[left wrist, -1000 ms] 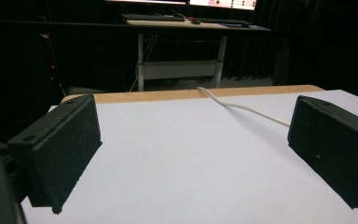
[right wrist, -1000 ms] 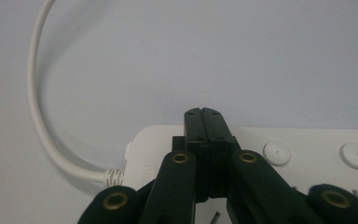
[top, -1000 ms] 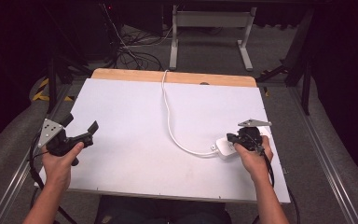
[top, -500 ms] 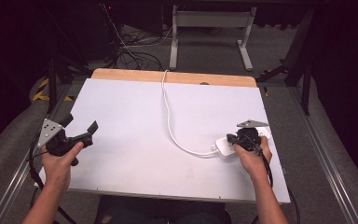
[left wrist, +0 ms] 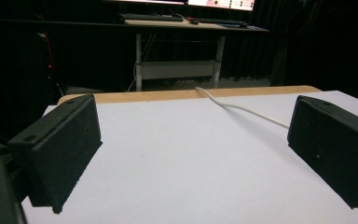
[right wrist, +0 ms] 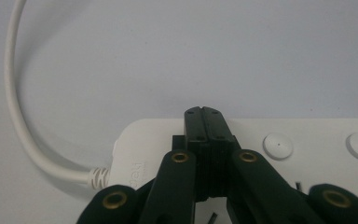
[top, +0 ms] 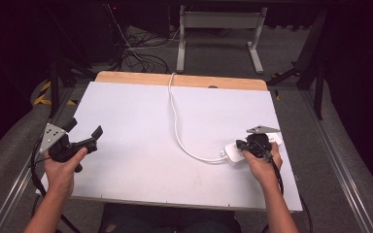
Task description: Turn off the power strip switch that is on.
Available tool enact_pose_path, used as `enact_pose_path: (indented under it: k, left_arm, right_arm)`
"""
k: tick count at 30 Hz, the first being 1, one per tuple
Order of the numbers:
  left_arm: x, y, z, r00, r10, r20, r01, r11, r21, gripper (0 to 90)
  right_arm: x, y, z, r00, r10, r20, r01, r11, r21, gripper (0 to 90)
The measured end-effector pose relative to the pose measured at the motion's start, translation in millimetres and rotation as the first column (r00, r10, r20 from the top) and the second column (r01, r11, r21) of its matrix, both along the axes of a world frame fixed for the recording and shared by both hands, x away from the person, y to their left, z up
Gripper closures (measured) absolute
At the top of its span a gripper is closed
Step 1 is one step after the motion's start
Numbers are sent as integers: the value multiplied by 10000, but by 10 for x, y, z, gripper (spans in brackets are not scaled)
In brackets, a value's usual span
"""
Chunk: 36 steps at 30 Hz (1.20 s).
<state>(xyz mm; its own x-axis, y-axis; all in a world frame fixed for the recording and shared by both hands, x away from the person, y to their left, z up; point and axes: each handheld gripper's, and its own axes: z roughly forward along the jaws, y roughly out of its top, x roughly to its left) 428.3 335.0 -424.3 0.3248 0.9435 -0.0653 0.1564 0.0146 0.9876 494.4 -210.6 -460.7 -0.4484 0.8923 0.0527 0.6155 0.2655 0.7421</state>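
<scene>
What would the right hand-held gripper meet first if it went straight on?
Probably the power strip: the right hand-held gripper, jaws shut, points down at its top near the cable end. Whether they already touch is unclear.

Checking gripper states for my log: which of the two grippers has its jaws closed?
The right gripper, jaws pressed together over the white power strip. The left gripper has its jaws spread wide above bare table.

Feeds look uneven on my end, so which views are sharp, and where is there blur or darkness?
High view: table evenly lit, surroundings nearly black, slightly soft. Left gripper view: white cable and tabletop fairly clear, background dim, near pads a little soft. Right gripper view: closed right hand-held gripper is sharp over the power strip; no glare, soft shadow beside the strip.
</scene>
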Motion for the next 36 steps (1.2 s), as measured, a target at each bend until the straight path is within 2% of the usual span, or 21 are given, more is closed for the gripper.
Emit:
enact_pose_path:
  k: [7, 10, 25, 36]
  left_arm:
    - [-19, 0, -5, 10000, 44, 27, -44, 10000, 44, 31]
    - [-21, 2, -6, 10000, 68, 21, -68, 10000, -1, 31]
    - [-12, -5, -9, 10000, -23, 9, 23, 10000, -44, 32]
    - [-11, -19, -15, 10000, -18, -29, 18, 10000, -17, 31]
  right_arm:
    - [-15, 25, -6, 9999, -25, 161, 30, 9996, -284, 900]
    - [-21, 54, -8, 9998, -9, 207, 21, 9983, -575, 900]
    - [-14, 25, -13, 9999, -48, 126, 52, 9996, -279, 900]
    - [-31, 58, -13, 9994, -22, 341, 42, 9982, -590, 900]
